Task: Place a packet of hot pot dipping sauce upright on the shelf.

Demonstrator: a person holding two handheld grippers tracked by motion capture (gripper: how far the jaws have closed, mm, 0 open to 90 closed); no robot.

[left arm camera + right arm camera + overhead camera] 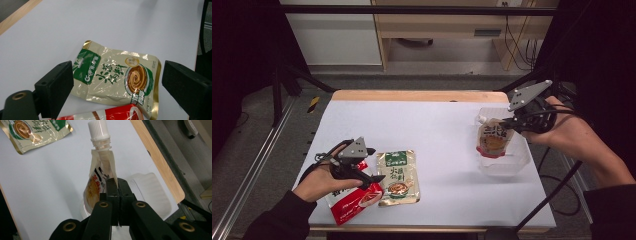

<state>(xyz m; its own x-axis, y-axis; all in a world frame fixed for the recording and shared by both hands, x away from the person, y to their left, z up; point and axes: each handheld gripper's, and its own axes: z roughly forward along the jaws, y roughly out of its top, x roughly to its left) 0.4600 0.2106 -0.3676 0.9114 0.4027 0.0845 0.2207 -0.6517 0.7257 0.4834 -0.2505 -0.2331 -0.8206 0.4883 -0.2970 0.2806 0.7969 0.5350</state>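
Spouted pouch (pixel 100 173) pinched in right gripper (pixel 117 182) jaws above clear tray (pixel 155 192).

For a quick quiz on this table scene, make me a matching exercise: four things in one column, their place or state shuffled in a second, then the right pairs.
Things:
1. spouted pouch
2. green and gold packet
3. red packet
4. clear plastic container

States:
A. lies flat between the open jaws of the left gripper
B. partly under the person's left hand
C. pinched at its edge by the right gripper
D. stands on the table below the held pouch

Pairs: 1-C, 2-A, 3-B, 4-D
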